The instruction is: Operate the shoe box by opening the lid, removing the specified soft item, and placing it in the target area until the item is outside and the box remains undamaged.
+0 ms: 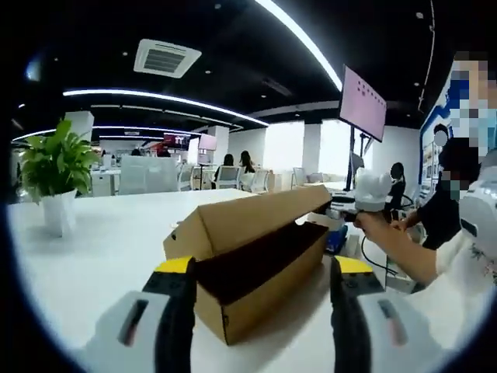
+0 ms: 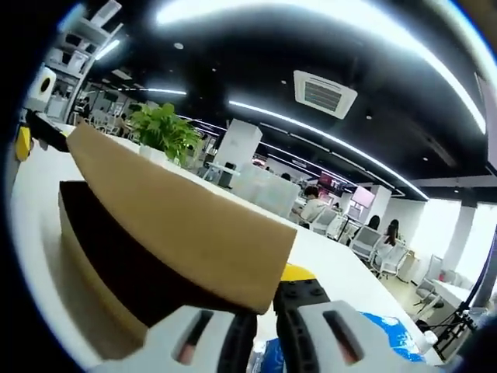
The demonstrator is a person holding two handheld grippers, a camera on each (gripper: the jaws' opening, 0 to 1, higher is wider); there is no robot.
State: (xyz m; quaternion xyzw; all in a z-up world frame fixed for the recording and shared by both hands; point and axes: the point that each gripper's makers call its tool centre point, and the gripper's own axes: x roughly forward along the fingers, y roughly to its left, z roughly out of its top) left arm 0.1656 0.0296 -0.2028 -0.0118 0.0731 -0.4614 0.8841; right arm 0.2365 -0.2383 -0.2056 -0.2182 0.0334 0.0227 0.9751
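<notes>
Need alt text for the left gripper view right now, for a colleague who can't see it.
An open cardboard shoe box sits on a white table, its lid raised by the right gripper at the far end. The left gripper hovers open in front; a potted plant stands behind.

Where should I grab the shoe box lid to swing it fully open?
Take the cardboard lid by its free long edge near an end, coming from the open front. It's hinged along the back and already half raised, so that thin edge fits between jaws. The right gripper is pinching that edge now.
</notes>
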